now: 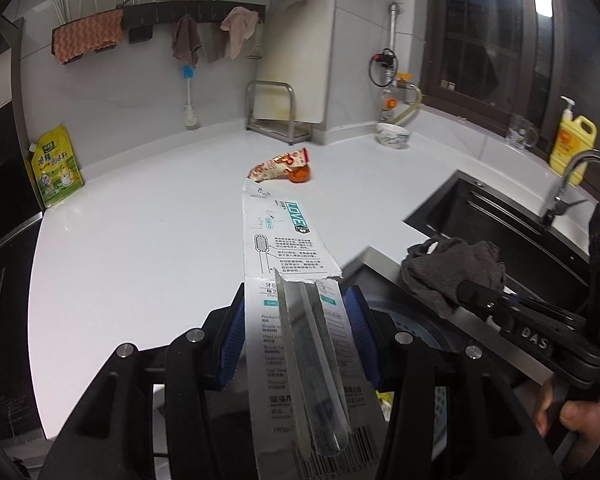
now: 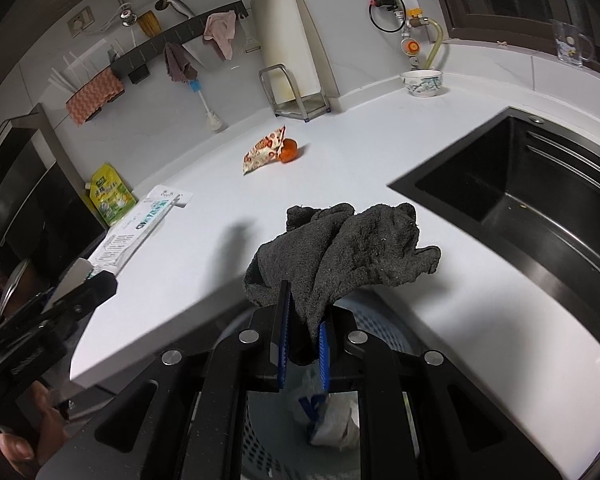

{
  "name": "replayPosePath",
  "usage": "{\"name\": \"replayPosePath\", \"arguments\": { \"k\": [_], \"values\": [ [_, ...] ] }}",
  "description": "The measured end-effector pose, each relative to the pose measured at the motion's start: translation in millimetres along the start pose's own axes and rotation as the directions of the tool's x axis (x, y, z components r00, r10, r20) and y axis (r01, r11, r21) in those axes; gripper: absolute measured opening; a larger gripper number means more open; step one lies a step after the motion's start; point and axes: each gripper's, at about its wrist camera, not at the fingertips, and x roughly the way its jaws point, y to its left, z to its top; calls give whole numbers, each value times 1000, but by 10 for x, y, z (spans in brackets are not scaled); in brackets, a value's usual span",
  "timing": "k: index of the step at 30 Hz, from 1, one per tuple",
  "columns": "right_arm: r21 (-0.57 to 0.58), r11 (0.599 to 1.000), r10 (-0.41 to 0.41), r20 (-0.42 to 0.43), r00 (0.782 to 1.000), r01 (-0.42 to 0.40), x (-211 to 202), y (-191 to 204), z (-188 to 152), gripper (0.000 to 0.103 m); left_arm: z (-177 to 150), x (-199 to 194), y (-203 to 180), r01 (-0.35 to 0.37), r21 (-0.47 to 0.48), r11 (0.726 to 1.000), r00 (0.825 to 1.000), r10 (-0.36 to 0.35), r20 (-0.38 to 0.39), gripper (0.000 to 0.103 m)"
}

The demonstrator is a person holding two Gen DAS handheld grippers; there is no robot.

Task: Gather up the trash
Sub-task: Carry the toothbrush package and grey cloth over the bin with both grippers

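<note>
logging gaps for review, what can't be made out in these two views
- Bin contents: right wrist view, mostly hidden by the right gripper and grey rag.
- Toothbrush package bottom text: left wrist view, cut off by the edge.
- Orange object: small, partly under the snack wrapper.

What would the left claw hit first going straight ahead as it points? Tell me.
Probably the snack wrapper lying against the orange fruit; the toothbrush package held in the left claw points toward them across the bare counter. Depth is uncertain.

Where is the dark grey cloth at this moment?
The dark grey cloth is clamped in the right hand-held gripper, held above the basket at the counter's front edge, left of the black sink.
</note>
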Motion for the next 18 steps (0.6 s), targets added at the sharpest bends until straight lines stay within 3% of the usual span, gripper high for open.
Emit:
{"name": "replayPosePath", "arguments": {
  "k": [10, 18],
  "values": [
    [-21, 999, -42, -72, 996, 41, -186, -3, -584, 12, -461, -225, -248, 97, 89, 991, 994, -92, -57, 47],
    [18, 999, -31, -133, 991, 34, -20, -121, -812, 12, -706, 14, -417, 170, 106, 980, 978, -154, -139, 48]
  ]
}}
